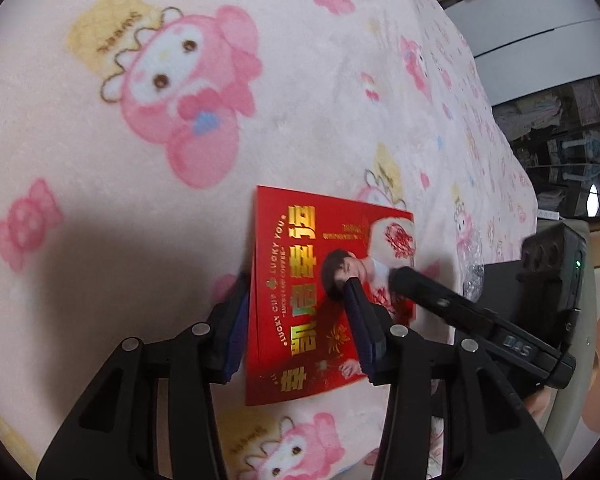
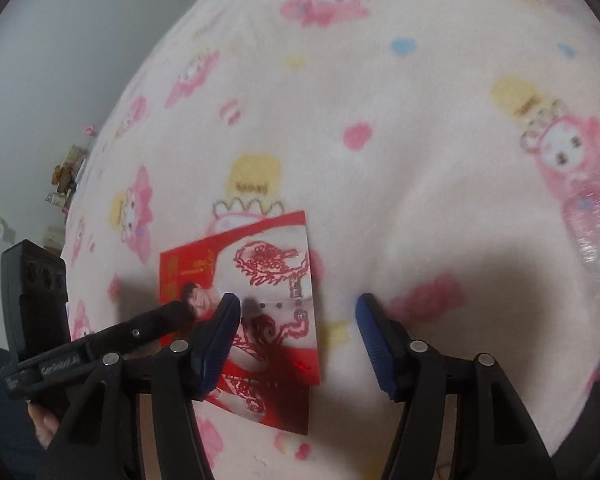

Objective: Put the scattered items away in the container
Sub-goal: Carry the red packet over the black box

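The flat red printed paper envelope (image 1: 324, 292) lies on the pink cartoon-print fleece blanket (image 1: 140, 200), long axis running away from both grippers. The left hand-held gripper (image 1: 296, 288) straddles it, jaws wide and empty; the right hand-held gripper (image 2: 296, 304), equally open and empty, overlaps only its right edge, so the left is nearer.

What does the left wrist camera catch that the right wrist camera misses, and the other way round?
Only the left wrist view shows the gold lettering on the red card's left half, plus white furniture and cluttered shelves beyond the bed. Only the right wrist view shows a plain grey wall and small trinkets at the bed's far edge. Both show the card lying flat on the pink cartoon blanket, with the left gripper and right gripper open over it, each visible to the other.
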Motion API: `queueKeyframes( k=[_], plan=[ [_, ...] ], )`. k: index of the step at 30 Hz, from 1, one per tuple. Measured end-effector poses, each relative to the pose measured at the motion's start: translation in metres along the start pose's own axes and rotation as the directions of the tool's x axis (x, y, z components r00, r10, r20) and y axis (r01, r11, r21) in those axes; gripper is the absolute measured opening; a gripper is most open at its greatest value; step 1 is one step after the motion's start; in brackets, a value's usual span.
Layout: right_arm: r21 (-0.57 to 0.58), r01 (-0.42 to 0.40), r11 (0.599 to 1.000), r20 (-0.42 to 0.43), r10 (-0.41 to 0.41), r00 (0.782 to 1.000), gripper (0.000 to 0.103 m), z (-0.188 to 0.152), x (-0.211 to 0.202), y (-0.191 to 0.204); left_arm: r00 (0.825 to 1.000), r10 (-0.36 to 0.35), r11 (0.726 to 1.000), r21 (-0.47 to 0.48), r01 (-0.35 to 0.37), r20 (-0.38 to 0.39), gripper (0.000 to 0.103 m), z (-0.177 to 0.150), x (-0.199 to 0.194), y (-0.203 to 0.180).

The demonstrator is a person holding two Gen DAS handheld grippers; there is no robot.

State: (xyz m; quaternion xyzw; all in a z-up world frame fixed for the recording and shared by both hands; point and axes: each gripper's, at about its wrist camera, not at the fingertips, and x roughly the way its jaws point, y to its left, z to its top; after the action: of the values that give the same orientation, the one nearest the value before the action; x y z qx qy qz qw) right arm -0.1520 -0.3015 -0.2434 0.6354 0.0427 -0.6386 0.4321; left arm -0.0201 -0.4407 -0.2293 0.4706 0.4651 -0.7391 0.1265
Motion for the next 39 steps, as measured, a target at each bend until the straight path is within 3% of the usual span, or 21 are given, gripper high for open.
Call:
queueKeyframes(
  k=[1, 3, 7, 12, 18, 23, 27, 31, 35, 39],
  plan=[
    [0.000, -0.019, 1.000, -0.005, 0.019, 1.000, 0.035, -0.005, 0.000, 0.003, 1.000, 0.005, 1.000, 0.013, -0.005, 0.005, 0.043, -0.003, -0.003, -0.004],
    [-0.004, -0.032, 0.999, 0.004, 0.032, 0.999, 0.035, -0.015, -0.006, 0.007, 0.999, 0.030, 0.998, 0.054, -0.032, 0.032, 0.036, -0.010, -0.013, -0.014],
    [0.022, -0.049, 0.999, 0.039, 0.048, 0.998, 0.034, -0.037, -0.035, 0.004, 0.998, -0.023, 0.993, 0.113, 0.017, 0.051, 0.032, -0.026, -0.037, -0.035],
    [0.014, -0.040, 0.999, 0.176, 0.037, 0.984, 0.034, -0.063, -0.111, 0.007, 0.993, -0.092, 0.973, 0.218, 0.074, 0.072, 0.032, -0.051, -0.069, -0.079],
    [0.049, -0.005, 0.999, 0.335, -0.012, 0.942, 0.035, -0.104, -0.220, -0.021, 0.982, -0.182, 0.918, 0.366, 0.154, 0.043, 0.033, -0.087, -0.083, -0.158],
    [0.102, 0.030, 0.994, 0.412, -0.070, 0.908, 0.035, -0.139, -0.287, -0.060, 0.970, -0.241, 0.870, 0.440, 0.224, -0.018, 0.033, -0.122, -0.069, -0.222],
    [0.129, 0.042, 0.991, 0.456, -0.097, 0.885, 0.036, -0.162, -0.325, -0.093, 0.973, -0.220, 0.846, 0.485, 0.223, -0.064, 0.037, -0.150, -0.046, -0.267],
    [0.150, 0.074, 0.986, 0.451, -0.135, 0.882, 0.036, -0.174, -0.347, -0.129, 0.969, -0.211, 0.832, 0.496, 0.248, -0.132, 0.039, -0.167, -0.018, -0.305],
    [0.169, 0.117, 0.979, 0.428, -0.180, 0.886, 0.036, -0.175, -0.349, -0.166, 0.980, -0.152, 0.823, 0.532, 0.199, -0.132, 0.039, -0.180, 0.010, -0.335],
    [0.218, 0.069, 0.974, 0.440, -0.161, 0.883, 0.036, -0.177, -0.345, -0.201, 0.988, -0.089, 0.823, 0.550, 0.142, -0.122, 0.039, -0.183, 0.043, -0.349]
  ],
)
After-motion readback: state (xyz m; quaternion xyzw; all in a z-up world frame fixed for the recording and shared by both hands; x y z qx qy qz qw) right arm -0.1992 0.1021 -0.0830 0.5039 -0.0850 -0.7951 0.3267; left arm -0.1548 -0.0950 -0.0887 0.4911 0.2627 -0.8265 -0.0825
